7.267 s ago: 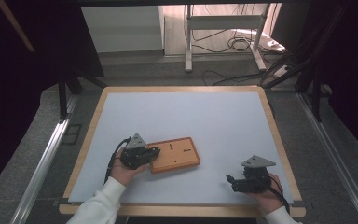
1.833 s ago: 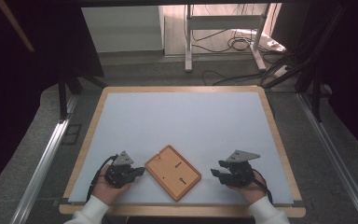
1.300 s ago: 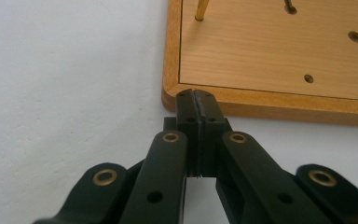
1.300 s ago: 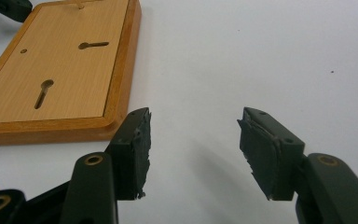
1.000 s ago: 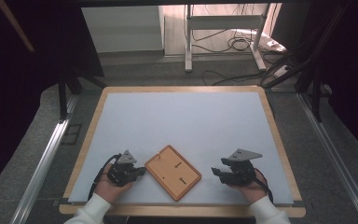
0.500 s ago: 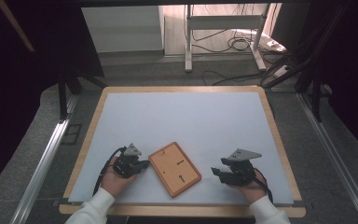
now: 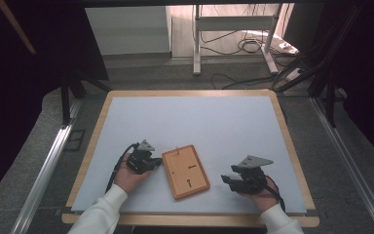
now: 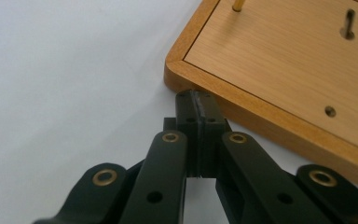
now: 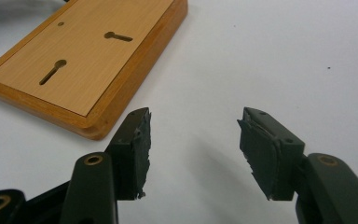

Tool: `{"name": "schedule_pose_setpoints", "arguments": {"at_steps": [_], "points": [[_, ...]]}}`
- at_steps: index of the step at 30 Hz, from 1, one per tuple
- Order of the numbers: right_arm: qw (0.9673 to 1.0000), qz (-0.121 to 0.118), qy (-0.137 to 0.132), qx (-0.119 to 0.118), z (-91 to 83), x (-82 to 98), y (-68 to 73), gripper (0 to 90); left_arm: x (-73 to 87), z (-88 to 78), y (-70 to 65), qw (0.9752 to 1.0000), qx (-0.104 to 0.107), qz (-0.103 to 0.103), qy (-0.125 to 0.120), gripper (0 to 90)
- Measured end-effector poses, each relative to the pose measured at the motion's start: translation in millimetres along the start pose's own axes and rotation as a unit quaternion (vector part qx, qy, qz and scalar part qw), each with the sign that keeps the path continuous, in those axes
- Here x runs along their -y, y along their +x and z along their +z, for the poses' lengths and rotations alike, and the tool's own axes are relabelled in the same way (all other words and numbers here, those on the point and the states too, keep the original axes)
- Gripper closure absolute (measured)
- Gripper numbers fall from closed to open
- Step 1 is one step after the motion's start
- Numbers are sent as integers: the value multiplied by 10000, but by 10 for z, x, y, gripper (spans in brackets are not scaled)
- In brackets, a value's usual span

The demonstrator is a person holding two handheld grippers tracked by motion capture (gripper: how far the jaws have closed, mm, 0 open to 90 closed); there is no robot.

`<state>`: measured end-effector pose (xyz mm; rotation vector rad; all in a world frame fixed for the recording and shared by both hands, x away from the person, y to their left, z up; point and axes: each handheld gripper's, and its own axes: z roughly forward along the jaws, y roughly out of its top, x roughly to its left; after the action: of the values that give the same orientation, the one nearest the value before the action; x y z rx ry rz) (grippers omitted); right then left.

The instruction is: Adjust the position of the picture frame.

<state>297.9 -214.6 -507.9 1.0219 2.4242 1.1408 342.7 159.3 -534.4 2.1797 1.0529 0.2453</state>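
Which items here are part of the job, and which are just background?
In the job:
- wooden frame, lying back up
- left hand-held gripper, shut, at its edge
- right hand-held gripper, open, beside it

Background:
- white table
- metal stand
- floor cables

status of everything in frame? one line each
wooden frame: lying flat, back side up, on the table, not gripped.
left gripper: shut, empty, tips at the frame's edge near a corner.
right gripper: open, empty, short of the frame.
table: white sheet on top, carrying the frame.
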Motion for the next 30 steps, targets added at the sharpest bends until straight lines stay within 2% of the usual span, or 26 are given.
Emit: {"name": "schedule_pose_setpoints", "arguments": {"at_steps": [9,13,18,25,30], "points": [[10000,-3,16,10,1,10,-17,431,-215,181,42,10000,13,43,-23,900],[10000,-3,6,18,-2,9,-18,431,-287,261,61,9999,83,-45,-95,900],[10000,-4,24,30,1,13,-23,431,-355,319,59,9999,58,23,-89,900],[10000,-12,28,48,6,14,-23,431,-350,304,54,9999,59,49,-136,900],[10000,-42,20,35,2,13,-13,430,-317,150,21,9993,103,53,-347,900]]}}
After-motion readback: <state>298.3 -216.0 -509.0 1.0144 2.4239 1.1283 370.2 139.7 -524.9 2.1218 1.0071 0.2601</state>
